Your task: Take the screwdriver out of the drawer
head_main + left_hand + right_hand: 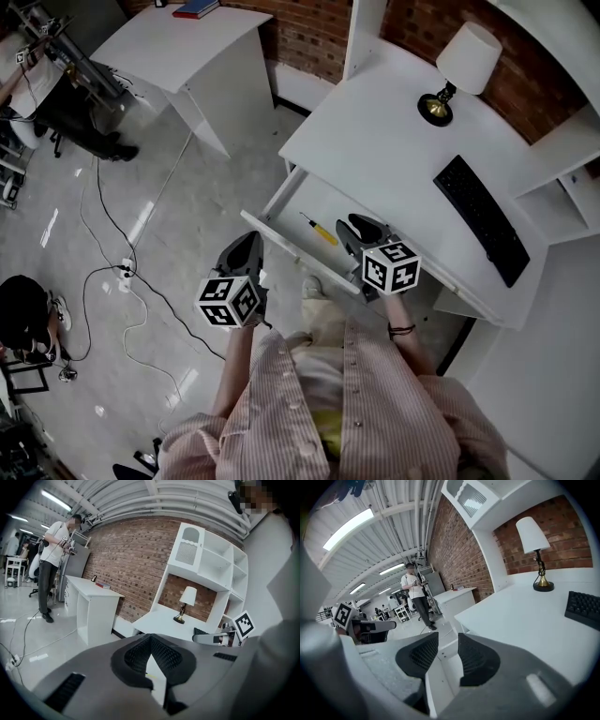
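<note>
Right claw (360, 229) spread, nothing between jaws, poised over open drawer (287, 249), just beside yellow-handled screwdriver (320, 231) lying on drawer floor. Left claw (247, 246) pressed together, empty, outside drawer front. Step, as judged: reach, grasp not yet made. Next move: lower right claw, straddle handle crosswise, pinch, lift clear under tabletop (394, 150) edge

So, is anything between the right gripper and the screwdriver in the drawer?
Nothing visible is in the way. The drawer is pulled open and the screwdriver lies uncovered on its floor. The right gripper hovers close beside it, jaws apart and empty.
</note>
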The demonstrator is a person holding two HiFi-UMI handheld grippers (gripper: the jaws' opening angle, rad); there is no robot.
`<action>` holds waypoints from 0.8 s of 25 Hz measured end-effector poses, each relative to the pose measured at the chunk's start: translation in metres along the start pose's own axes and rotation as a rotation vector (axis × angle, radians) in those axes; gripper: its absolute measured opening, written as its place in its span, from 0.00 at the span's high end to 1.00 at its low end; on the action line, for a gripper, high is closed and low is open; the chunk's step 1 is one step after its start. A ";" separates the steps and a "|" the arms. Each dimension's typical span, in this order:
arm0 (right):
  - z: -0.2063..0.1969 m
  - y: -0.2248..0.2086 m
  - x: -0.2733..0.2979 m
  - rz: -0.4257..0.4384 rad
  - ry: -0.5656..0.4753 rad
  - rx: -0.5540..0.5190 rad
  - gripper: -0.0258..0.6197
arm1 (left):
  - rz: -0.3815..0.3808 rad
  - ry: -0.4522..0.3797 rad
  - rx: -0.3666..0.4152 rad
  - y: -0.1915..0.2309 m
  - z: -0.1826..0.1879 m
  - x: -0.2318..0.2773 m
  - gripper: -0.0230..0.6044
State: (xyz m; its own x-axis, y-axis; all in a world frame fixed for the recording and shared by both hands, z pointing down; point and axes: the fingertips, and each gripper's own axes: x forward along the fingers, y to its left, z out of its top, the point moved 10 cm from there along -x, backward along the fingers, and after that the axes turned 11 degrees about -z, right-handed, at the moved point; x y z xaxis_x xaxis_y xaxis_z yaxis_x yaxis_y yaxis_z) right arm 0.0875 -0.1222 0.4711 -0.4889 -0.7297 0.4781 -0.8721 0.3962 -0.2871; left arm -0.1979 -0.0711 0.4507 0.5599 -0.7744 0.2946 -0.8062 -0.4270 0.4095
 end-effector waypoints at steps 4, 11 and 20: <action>0.004 -0.008 0.024 0.022 0.054 -0.023 0.77 | -0.007 0.037 -0.037 0.013 0.000 0.026 0.97; -0.007 -0.015 0.064 0.083 0.183 -0.059 0.77 | -0.016 0.109 -0.063 0.032 -0.001 0.058 0.97; -0.044 -0.024 0.117 0.093 0.364 -0.148 0.77 | -0.035 0.209 -0.077 0.048 -0.014 0.093 0.97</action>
State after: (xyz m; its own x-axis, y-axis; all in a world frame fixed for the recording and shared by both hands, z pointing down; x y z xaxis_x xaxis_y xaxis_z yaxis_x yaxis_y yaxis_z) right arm 0.0506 -0.1920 0.5707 -0.5178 -0.4528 0.7258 -0.8043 0.5467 -0.2328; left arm -0.1823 -0.1571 0.5096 0.6211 -0.6429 0.4481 -0.7731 -0.4091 0.4847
